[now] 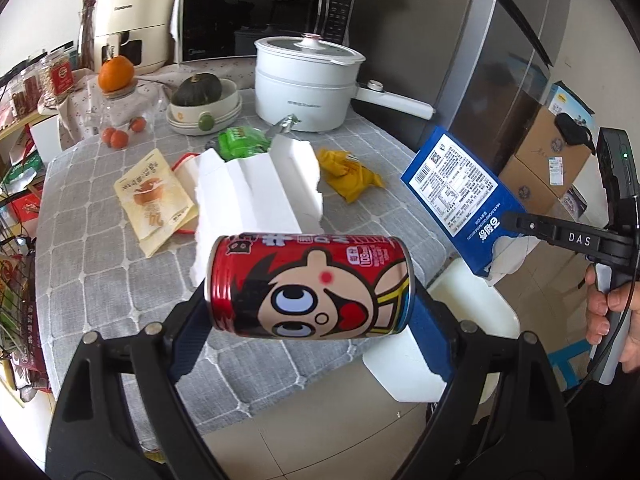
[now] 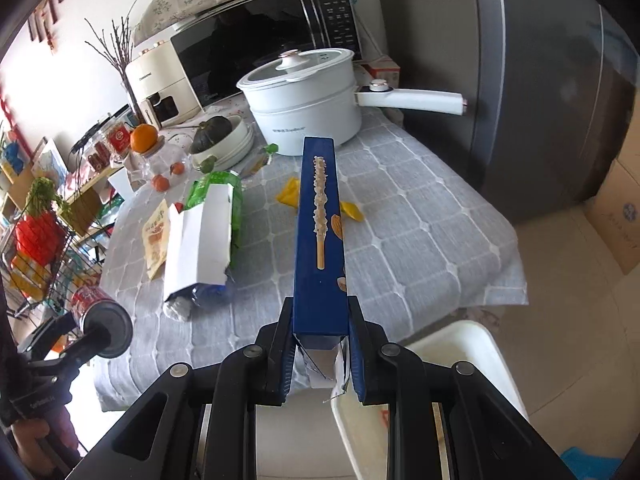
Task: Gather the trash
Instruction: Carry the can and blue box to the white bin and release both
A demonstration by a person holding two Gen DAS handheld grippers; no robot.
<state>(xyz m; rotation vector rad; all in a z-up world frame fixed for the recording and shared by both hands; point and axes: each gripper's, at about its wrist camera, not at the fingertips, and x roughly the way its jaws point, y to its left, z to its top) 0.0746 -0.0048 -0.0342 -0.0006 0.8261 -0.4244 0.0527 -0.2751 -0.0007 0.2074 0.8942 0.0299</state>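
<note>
Red can [image 1: 310, 286] clamped endwise in my left hand-held gripper [image 1: 310, 308]; blue box [image 2: 320, 240] pinched in my right hand-held gripper [image 2: 320, 344].
Both loads sit low-centre in their frames, over the bench [image 1: 120, 280] edge. White bin [image 2: 460, 360] waits at lower right; I'd carry each squarely above it before releasing. Wrappers remain on the bench.

A red can [image 1: 310, 286] is showing a cartoon face with black hair and blue eyes. The box [image 2: 320, 236] is looking deep blue (white inside its torn end), with a pale biscuit stick printed along one side. A grey cloth [image 2: 420, 216] is carrying a white grid pattern. On it, a yellow wrapper [image 1: 348, 174], a green packet [image 1: 242, 142] and a white carton [image 1: 260, 192] are lying. The pot [image 1: 304, 84] is gleaming white; the microwave [image 1: 260, 12] is looking black.
</note>
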